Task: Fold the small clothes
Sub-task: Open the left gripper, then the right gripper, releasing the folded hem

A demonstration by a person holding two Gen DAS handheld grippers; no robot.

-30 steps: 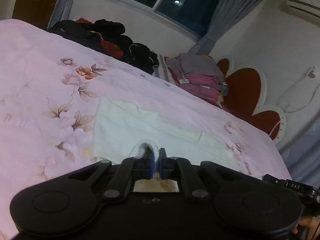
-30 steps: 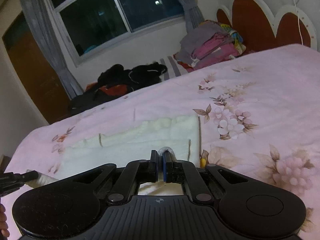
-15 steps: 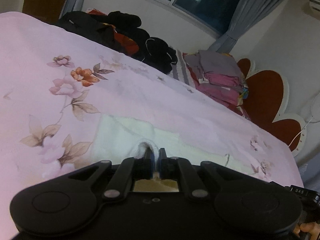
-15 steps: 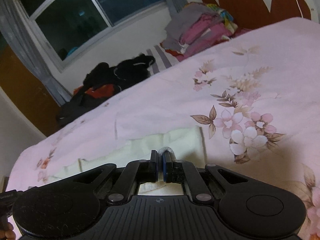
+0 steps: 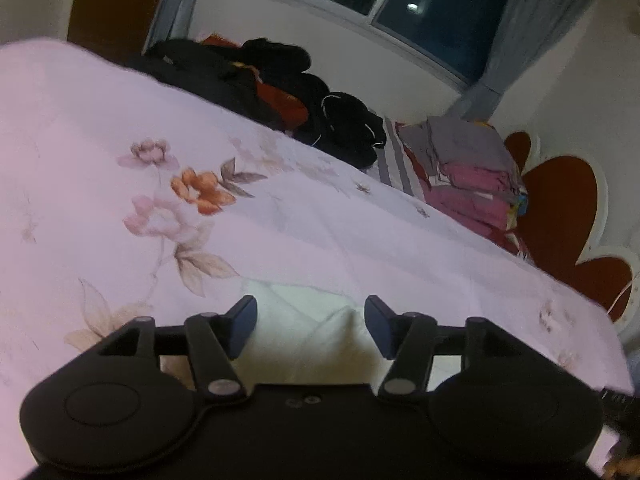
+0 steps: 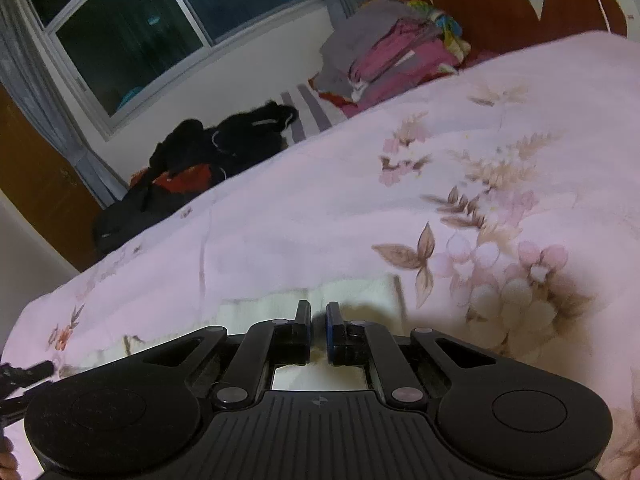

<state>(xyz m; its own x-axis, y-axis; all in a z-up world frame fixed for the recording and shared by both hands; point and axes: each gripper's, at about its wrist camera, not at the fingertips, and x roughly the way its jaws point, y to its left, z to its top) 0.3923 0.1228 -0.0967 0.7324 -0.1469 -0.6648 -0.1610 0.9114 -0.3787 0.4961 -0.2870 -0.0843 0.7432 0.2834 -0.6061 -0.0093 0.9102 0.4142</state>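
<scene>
A cream-white small garment (image 5: 320, 344) lies flat on the pink floral bed cover (image 5: 120, 120), mostly hidden under the gripper bodies. My left gripper (image 5: 310, 308) hangs low over the garment's far edge. Its jaws are opening, and a small peak of cloth stands loose between them without touching the fingertips (image 5: 244, 316). My right gripper (image 6: 318, 312) is over the garment (image 6: 360, 292) near its right end. Its jaws are pinched to a narrow slit on a thin bit of the cloth, which shadow makes hard to see.
A heap of dark clothes (image 5: 280, 92) (image 6: 224, 148) lies along the bed's far edge under the window. A folded stack of grey and pink clothes (image 5: 468, 160) (image 6: 392, 48) sits by the red headboard (image 5: 560, 208). The bed cover (image 6: 360, 200) stretches on ahead.
Both grippers carried the garment's edge forward across the bed and slightly down. The left jaws then spread apart and let go of the cloth fold. The right jaws stayed pinched.
</scene>
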